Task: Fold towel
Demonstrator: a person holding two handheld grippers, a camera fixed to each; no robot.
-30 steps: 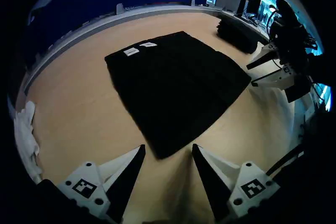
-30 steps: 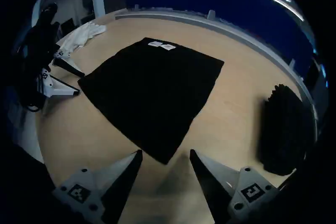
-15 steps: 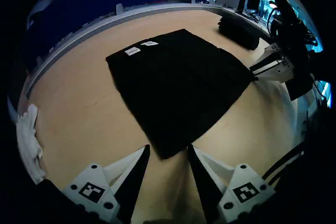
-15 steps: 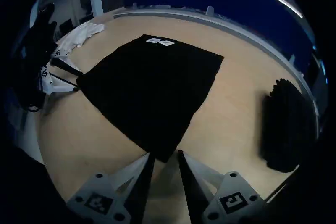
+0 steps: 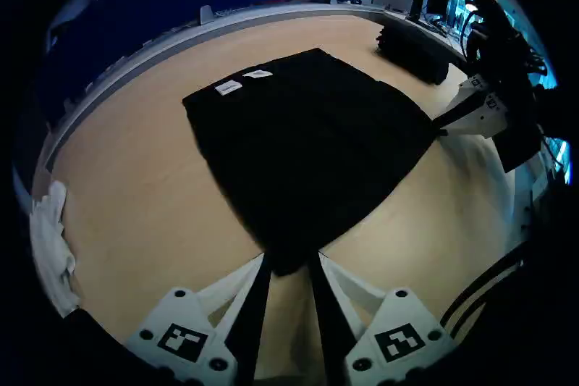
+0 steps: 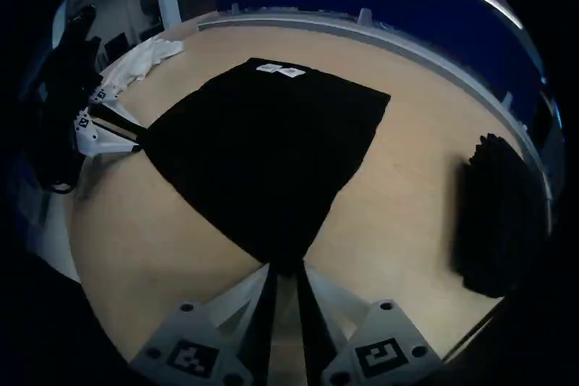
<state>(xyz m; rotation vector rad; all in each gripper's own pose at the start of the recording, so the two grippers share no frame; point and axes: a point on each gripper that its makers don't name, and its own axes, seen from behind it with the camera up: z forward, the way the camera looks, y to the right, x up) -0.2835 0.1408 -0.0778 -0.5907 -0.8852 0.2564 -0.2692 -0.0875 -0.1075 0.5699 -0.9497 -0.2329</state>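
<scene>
- Black towel (image 5: pixel 304 140) lies flat and spread on the pale wooden table (image 5: pixel 130 190), with two white tags (image 5: pixel 241 82) at its far edge.
- My left claw (image 5: pixel 289 270) is low on the table top. Its fingers are drawn close with the near corner of the towel between them, and I judge the corner pinched.
- My right claw (image 6: pixel 286 277) has its fingers almost pressed together on the neighbouring corner, and I judge that pinch sound.
- Between them the two claws hold both ends of one edge. The tagged edge lies opposite.
- Step in hand, as I judge it: securing the grip before this edge is lifted and carried over to the tagged edge.
- I cannot tell how deep the cloth sits in either bite. A bite on the tip alone is likely to slip.
- Recommendation: raise both corners together and level. Keep the edge lightly taut between the claws without dragging the rest of the towel across the table.
- Recommendation: lay the held edge on the tagged edge, corner to corner, before letting go.
- Risk: unequal height or pace between the claws will skew the fold.
- Clearance: a stack of dark cloth (image 6: pixel 499 219) and a white cloth (image 5: pixel 47 241) both lie well apart from the towel. Neither obstructs.
</scene>
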